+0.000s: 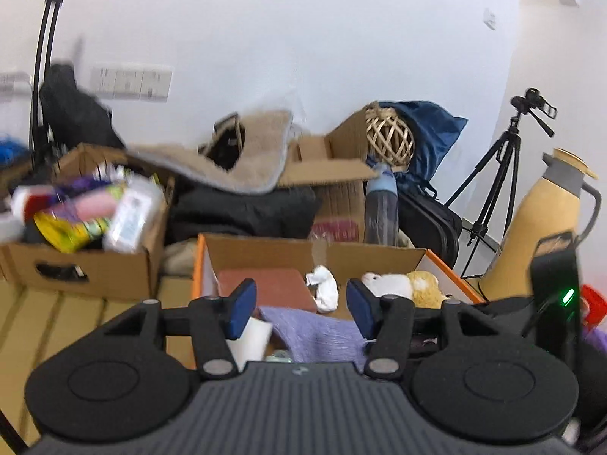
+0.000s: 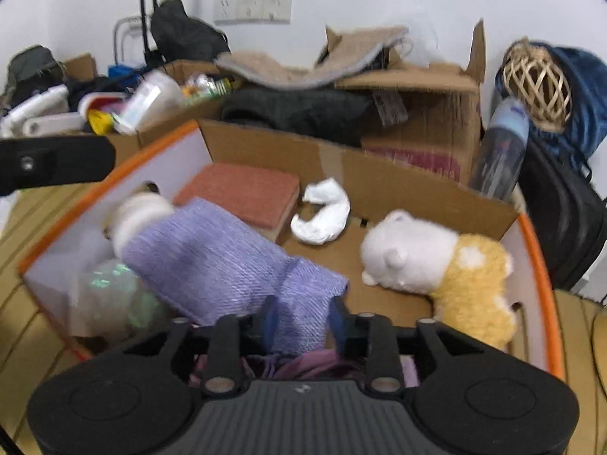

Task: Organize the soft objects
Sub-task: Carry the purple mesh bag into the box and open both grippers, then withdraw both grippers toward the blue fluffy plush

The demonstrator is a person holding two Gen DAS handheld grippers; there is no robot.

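Lying in box: the lilac ribbed cloth [image 2: 212,261] sprawls across the orange-rimmed cardboard box [image 2: 379,185].
Left gripper [image 1: 299,309]: jaws parted, holding nothing.
Right gripper [image 2: 303,324]: jaws apart astride the cloth's near end, pads not visibly pressing.
Nearby: white-and-yellow plush toy [image 2: 436,265].

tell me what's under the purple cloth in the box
The purple cloth drapes over a white roll at its far end and partly covers a clear plastic bag in the box. Whatever lies beneath its middle is hidden.
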